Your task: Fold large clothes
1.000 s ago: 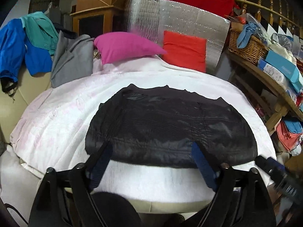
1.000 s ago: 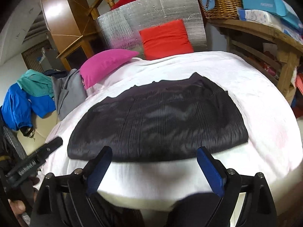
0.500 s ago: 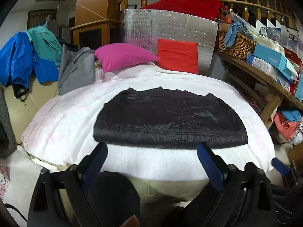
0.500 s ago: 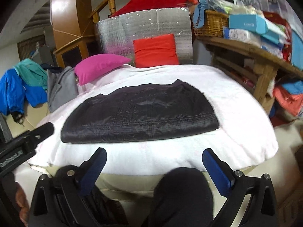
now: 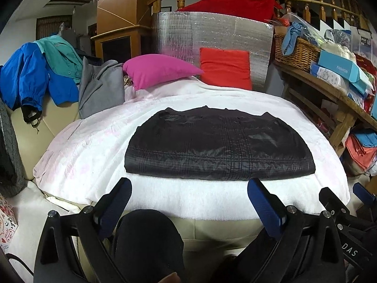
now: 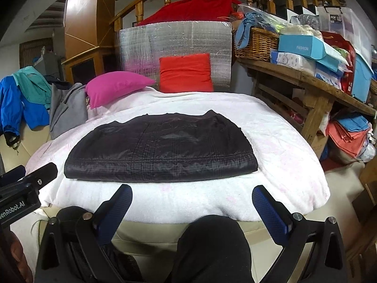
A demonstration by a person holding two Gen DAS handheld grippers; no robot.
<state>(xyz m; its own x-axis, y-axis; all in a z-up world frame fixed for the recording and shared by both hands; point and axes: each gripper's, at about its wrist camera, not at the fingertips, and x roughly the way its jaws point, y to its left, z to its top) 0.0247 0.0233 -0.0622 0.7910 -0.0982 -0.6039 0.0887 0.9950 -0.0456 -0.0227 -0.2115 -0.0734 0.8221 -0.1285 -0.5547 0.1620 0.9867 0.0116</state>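
A black garment [image 5: 219, 146] [image 6: 160, 151] lies folded into a flat packet on the white blanket [image 5: 94, 151] [image 6: 278, 141] that covers the bed. My left gripper [image 5: 188, 188] is open, its blue pads wide apart, drawn back over the bed's near edge and apart from the garment. My right gripper [image 6: 192, 194] is open too, nothing between its fingers, also short of the garment. The right gripper's tips [image 5: 362, 193] show at the right edge of the left wrist view. The left gripper's body [image 6: 28, 181] shows at the left edge of the right wrist view. A person's dark knees [image 5: 146, 243] [image 6: 212, 247] sit below both grippers.
A pink pillow [image 5: 160, 70] and a red cushion [image 5: 225, 67] lean at the bed's far end before a silver foil panel [image 5: 212, 33]. Blue, teal and grey clothes [image 5: 40, 75] hang at left. A wooden shelf [image 5: 329, 89] with a wicker basket [image 5: 297, 52] and boxes stands at right.
Both grippers have pulled back from the black garment toward the bed's near edge, and their jaws have spread wider. The garment lies still, folded.
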